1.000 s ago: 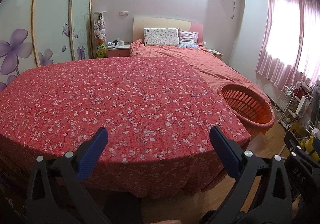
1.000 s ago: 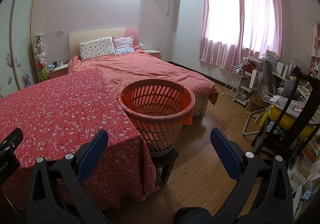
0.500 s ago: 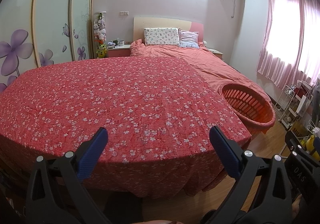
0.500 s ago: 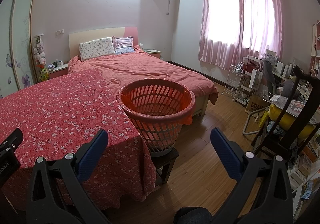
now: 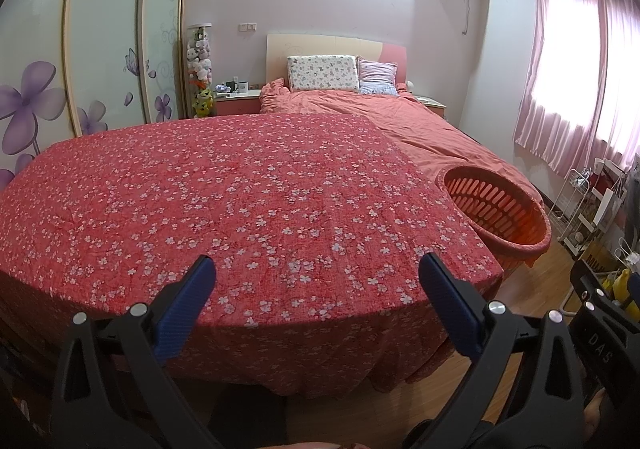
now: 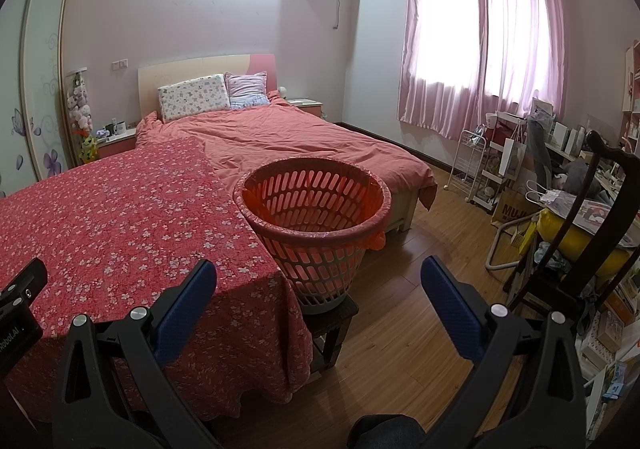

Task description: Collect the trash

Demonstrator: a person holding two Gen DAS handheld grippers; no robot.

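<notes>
Both your left gripper and right gripper gape empty — no trash shows on the floral cloth, so scan first, keeping the orange basket near on the right.

Ahead of your left fingers spreads a red floral cloth; beyond it you see a bed with two pillows. Far right of your right fingers stand pink curtains, a white wire rack and a dark wooden chair.
</notes>
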